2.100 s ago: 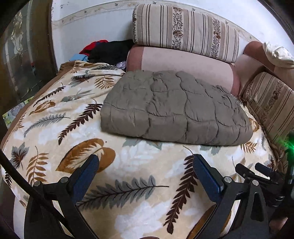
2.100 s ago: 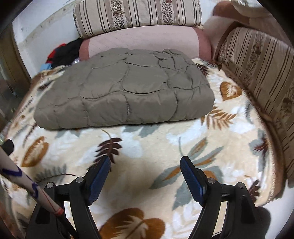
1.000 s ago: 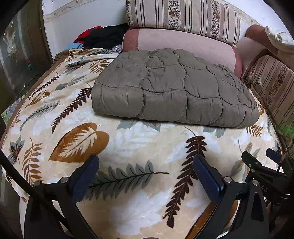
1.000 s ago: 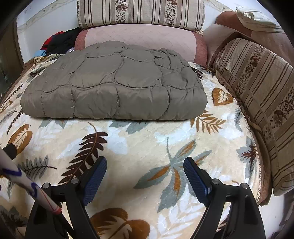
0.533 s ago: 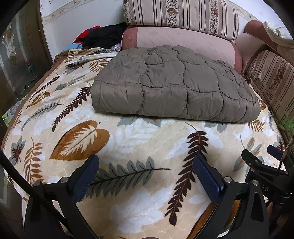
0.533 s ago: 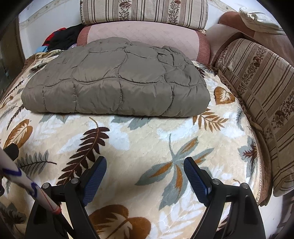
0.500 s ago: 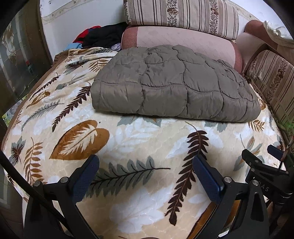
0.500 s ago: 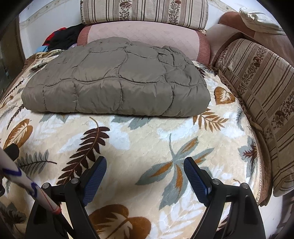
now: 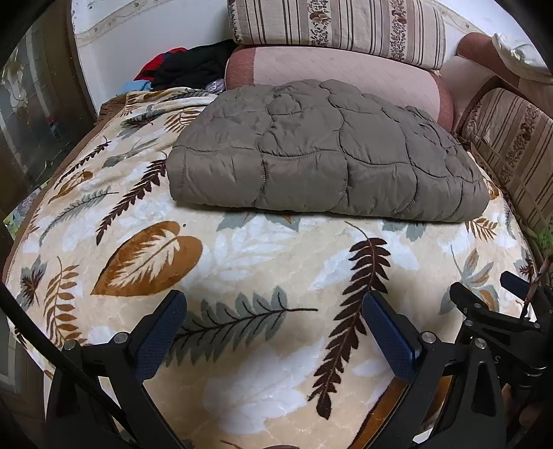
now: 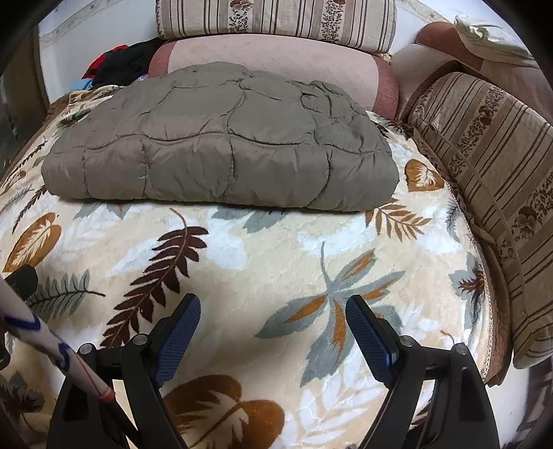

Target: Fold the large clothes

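A folded grey-brown quilted garment (image 9: 321,152) lies flat on a bed covered by a cream blanket (image 9: 242,262) printed with brown and grey leaves. It sits at the far part of the bed, its back edge close against a pink bolster (image 9: 345,72), above which rests a striped cushion (image 9: 338,27). Another striped cushion (image 10: 490,165) lines the right side of the bed, just beside the garment's right end.

The left tongs (image 9: 274,324) hover low over the near part of the blanket, spread wide, with nothing between the blue pads (image 9: 162,331). The garment lies well beyond their tips, ahead and slightly to the right in the left wrist view, with a broad strip of bare blanket between.

The right tongs (image 10: 273,330) also stand wide apart and grip nothing; only the leaf print shows between their fingers. In the right wrist view the garment (image 10: 221,145) lies ahead and somewhat to the left, its folded near edge facing the tongs across open blanket, apart from both pads.

In the left wrist view, the right tongs' black frame shows at the lower right edge. A heap of dark, red and blue clothes (image 9: 183,69) sits at the far left corner by the wall, apart from the folded garment.
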`<state>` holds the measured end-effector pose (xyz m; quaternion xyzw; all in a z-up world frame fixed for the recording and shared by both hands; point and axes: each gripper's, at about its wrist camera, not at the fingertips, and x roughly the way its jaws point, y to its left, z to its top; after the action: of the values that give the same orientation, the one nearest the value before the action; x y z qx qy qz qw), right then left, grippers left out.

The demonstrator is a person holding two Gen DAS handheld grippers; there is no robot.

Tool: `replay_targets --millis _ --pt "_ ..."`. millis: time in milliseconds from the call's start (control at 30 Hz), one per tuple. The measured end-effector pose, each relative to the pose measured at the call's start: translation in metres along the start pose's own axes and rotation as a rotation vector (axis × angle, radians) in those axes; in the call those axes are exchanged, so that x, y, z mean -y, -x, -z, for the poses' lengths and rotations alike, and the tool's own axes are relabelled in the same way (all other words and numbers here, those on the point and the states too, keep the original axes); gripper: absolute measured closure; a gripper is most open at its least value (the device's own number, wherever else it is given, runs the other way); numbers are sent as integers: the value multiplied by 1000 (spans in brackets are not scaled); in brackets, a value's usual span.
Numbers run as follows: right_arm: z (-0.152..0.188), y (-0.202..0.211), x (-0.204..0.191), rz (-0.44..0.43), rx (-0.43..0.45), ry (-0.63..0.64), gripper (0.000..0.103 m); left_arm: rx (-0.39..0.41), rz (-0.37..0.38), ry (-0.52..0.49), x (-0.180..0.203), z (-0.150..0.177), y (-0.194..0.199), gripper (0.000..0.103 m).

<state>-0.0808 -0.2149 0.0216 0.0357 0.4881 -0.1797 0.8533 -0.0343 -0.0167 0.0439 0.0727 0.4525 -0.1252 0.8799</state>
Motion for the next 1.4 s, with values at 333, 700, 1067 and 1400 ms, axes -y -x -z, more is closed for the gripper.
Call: replay_targets --millis 333,700,1067,1400 --pt "4 -3 -1 1 -10 5 14 -15 8 -4 3 3 -3 2" --pt "6 -3 -2 3 -10 9 14 -23 12 -9 5 6 -6 2" --pt "7 -4 -2 2 -10 10 14 -37 14 -11 6 8 -10 2" --pt "9 -11 -3 -1 -19 21 14 -48 17 -13 7 10 -13 2"
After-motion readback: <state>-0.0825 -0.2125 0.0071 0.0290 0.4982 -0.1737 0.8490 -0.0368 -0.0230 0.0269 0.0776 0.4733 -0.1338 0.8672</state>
